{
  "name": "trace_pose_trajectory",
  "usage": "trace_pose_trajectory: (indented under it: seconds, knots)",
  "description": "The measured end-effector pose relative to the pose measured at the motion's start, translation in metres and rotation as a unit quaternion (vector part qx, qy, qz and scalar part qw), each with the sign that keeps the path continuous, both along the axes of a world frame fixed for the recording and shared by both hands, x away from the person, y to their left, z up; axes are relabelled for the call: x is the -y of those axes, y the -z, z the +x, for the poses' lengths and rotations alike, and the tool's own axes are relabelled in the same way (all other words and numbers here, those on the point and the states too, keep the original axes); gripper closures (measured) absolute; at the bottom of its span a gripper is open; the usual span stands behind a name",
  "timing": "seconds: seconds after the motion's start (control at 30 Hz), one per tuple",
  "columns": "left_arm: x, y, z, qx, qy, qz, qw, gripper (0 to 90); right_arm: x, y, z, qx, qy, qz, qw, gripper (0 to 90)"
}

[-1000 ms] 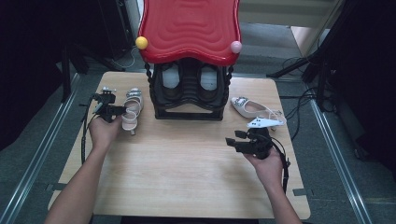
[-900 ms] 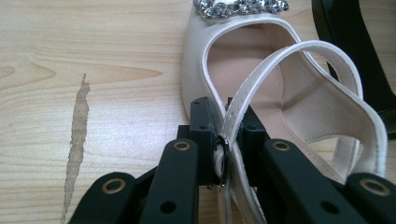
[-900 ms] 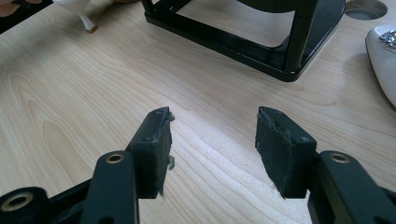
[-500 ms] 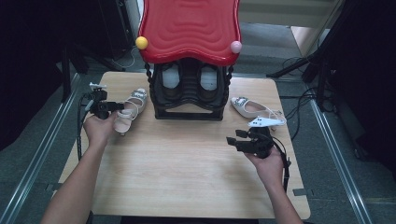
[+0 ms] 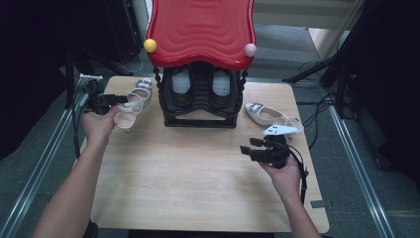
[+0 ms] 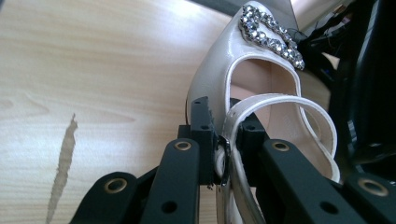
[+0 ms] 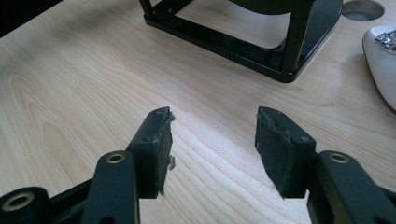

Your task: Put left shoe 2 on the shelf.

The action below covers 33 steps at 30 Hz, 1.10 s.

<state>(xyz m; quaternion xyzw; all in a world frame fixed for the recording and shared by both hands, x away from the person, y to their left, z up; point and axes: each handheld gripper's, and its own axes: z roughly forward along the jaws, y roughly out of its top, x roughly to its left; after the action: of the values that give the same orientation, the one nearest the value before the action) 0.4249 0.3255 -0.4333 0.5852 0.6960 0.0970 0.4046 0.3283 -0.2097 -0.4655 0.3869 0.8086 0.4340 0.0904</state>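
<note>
- Wooden counter [image 5: 198, 168] carries our black rack [image 5: 200, 106].
- Left of the rack, our left claw [image 6: 223, 140] pinches a cream shoe's [image 6: 219, 79] strap.
- Right of it, our right claw [image 7: 212, 135] gapes, holding nothing.

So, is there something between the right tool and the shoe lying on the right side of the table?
Nothing visible: bare table lies between the open right tool and the shoe, with the black stand off to one side.

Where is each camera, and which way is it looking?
High view: above the table, looking forward and down; both forearms, left gripper, right gripper.
Left gripper view: on that gripper, looking along jaws clamping the shoe strap.
Right gripper view: on that gripper, looking along open jaws at the rack.
Shared: table, shoe, rack.
</note>
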Motion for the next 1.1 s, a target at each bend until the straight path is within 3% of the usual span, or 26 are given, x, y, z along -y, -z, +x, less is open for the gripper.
trace_pose_trajectory:
  seconds: [0.27, 0.7, 0.87, 1.1]
  knots:
    - [-0.003, -0.030, 0.002, 0.022, -0.007, -0.034, 0.9992, 82.3, 0.001, 0.000, 0.000, -0.002, 0.002, 0.002, 1.0000, 46.9]
    - [0.002, -0.081, 0.005, 0.061, -0.019, -0.035, 0.9973, 82.1, 0.001, 0.000, 0.000, -0.003, 0.003, 0.002, 1.0000, 46.9]
    - [0.005, -0.108, 0.006, 0.089, -0.023, -0.033, 0.9952, 82.0, 0.001, 0.000, 0.000, -0.003, 0.002, 0.003, 1.0000, 46.8]
    - [0.007, -0.136, 0.009, 0.097, -0.021, -0.040, 0.9943, 81.9, 0.001, 0.000, 0.000, 0.000, 0.000, 0.000, 1.0000, 46.8]
